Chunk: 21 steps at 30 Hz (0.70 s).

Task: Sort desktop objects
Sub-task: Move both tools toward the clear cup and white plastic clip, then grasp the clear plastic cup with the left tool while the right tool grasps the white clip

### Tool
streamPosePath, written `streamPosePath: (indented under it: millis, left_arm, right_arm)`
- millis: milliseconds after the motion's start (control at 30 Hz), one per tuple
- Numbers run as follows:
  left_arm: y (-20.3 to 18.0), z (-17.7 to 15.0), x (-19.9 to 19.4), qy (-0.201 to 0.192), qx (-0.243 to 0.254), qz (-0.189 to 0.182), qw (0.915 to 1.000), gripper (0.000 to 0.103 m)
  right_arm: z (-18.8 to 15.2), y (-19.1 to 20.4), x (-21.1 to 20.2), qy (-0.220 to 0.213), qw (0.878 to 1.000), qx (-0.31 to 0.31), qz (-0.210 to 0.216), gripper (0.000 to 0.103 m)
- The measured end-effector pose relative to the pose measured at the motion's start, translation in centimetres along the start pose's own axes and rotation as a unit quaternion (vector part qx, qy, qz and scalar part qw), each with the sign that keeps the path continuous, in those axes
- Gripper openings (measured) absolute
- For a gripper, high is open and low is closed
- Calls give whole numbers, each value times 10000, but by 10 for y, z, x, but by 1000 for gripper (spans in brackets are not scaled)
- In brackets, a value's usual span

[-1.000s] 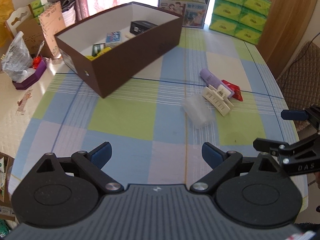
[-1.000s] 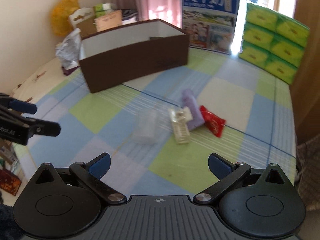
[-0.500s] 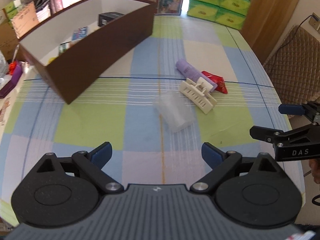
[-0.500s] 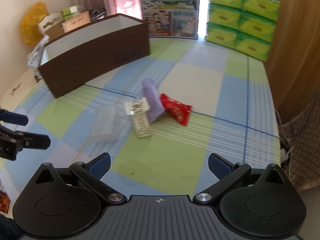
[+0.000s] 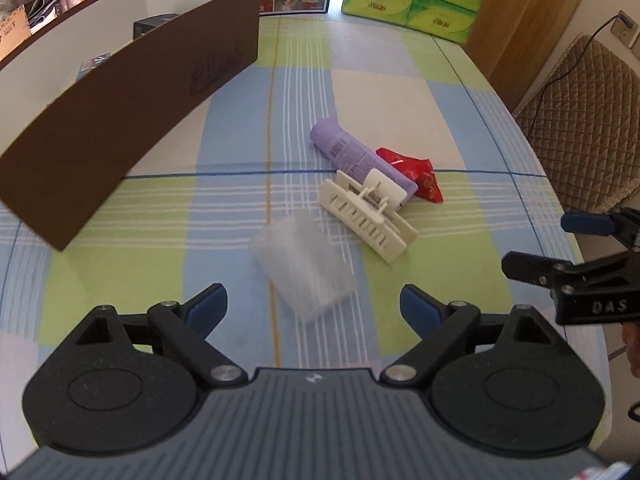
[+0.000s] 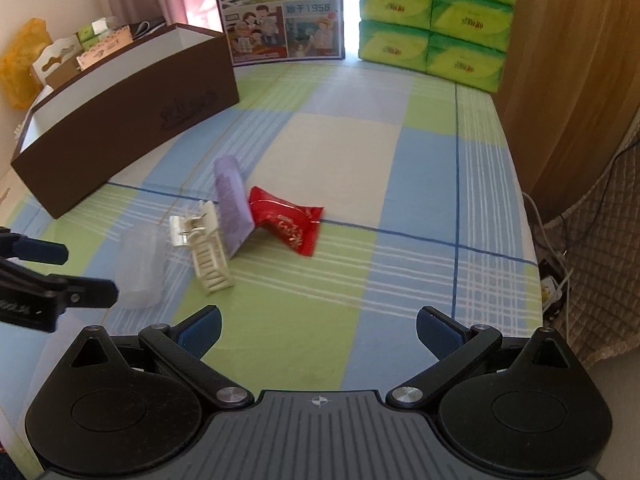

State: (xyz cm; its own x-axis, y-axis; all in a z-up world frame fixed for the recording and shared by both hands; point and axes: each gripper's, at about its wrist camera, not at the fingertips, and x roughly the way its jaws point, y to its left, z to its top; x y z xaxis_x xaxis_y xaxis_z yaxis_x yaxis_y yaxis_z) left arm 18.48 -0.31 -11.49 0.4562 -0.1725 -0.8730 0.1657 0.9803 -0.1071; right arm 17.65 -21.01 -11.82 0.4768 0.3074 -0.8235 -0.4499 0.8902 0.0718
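Observation:
A clear plastic cup [image 5: 303, 267] lies on its side on the checked tablecloth, just ahead of my open, empty left gripper [image 5: 313, 307]. Past it lie a cream clip [image 5: 368, 216], a purple tube [image 5: 360, 160] and a red snack packet [image 5: 416, 172], all touching. The same cup [image 6: 140, 268], clip [image 6: 206, 248], tube [image 6: 232, 204] and packet [image 6: 286, 224] show in the right wrist view, ahead and left of my open, empty right gripper [image 6: 319, 330]. A brown box [image 5: 132, 92] with several items inside stands at the left.
Green tissue packs [image 6: 436, 20] and a milk carton box [image 6: 280, 12] stand at the table's far end. A wooden panel [image 6: 568, 80] and a quilted chair [image 5: 580, 120] are at the right. Bags and boxes [image 6: 60, 60] sit beyond the brown box.
Both grippers have moved forward toward the cluster of objects, which now looks larger and nearer. The left gripper has come close to the clear cup. Both stay open.

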Motion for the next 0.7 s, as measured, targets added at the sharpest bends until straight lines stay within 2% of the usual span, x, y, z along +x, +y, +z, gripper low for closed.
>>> streamPosePath:
  millis: [300,500,567,700]
  left_arm:
    - [2,17,43,197,-73,65,9998,82]
    - [9,19,63,321,-102,227,9992,59]
    - [15,19,64,226,-48,301,9993,48]
    - [35,17,62,119,-80,389,9991,46]
  right_arm:
    - [8,-10,16,99,9999,119,-19,101]
    - [16,-10,21,52,9999,90,64,101]
    - [19,-7,23,23,9999,23,141,101]
    - [25,4,28,-37,9993,-145,341,101]
